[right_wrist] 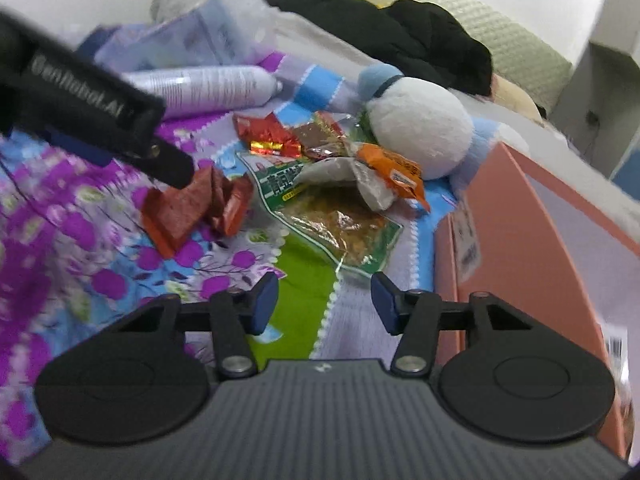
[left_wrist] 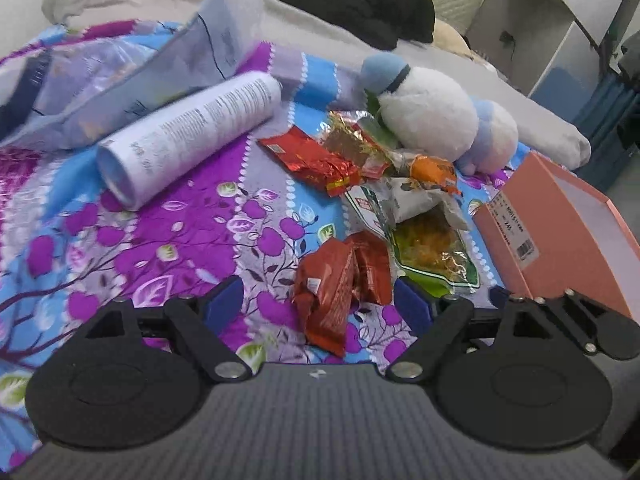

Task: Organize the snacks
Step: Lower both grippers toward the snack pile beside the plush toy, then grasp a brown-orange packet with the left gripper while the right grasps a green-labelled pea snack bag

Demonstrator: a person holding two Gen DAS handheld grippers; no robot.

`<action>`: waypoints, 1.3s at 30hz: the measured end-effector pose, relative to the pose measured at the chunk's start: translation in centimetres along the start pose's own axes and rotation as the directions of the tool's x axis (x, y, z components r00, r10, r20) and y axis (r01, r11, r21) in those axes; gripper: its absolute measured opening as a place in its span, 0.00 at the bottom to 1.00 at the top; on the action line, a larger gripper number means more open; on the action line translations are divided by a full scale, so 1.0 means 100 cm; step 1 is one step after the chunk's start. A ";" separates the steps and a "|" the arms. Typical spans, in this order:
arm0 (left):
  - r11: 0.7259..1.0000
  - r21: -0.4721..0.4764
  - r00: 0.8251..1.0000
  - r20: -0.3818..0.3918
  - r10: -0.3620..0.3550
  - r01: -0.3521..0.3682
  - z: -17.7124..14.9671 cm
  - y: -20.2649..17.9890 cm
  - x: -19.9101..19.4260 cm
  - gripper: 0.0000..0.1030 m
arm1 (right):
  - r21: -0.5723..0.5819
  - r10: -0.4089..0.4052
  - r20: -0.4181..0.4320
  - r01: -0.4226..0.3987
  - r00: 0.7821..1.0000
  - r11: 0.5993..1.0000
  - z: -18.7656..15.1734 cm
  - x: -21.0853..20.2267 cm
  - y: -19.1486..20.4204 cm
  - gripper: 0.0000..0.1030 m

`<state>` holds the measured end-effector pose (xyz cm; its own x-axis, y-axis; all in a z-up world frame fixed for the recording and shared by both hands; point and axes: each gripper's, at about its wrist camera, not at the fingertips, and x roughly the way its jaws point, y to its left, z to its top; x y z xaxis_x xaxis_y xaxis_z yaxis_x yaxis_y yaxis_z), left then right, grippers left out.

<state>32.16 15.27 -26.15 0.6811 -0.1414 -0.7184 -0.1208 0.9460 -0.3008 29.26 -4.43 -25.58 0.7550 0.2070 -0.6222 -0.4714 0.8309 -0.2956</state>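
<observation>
We hold the left gripper with fingers wide around the red snack packets on the bed. Further right, the right gripper, fingers wide and empty, nears the green snack bag beside the pink box.

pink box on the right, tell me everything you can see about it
The pink box is an open, lidless carton that looks like salmon-pink cardboard with a pale lining. A white label with print and a barcode is stuck on its near end wall. It sits upright on the patterned bedspread, at the right of the snack pile, with the plush toy just behind its far corner. Nothing shows in the visible part of its inside. Neither gripper touches it.
</observation>
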 end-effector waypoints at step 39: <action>0.990 -0.110 0.996 -0.003 0.092 -0.091 -0.081 0.013 -0.104 0.38 | -0.252 -0.048 0.028 0.054 0.998 0.966 -0.036 -0.088 0.044 0.04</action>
<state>19.06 15.65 -24.14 0.6647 -0.0551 -0.7450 -0.2613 0.9171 -0.3009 18.94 -4.45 -24.04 0.7892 0.1809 -0.5870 -0.5299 0.6837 -0.5018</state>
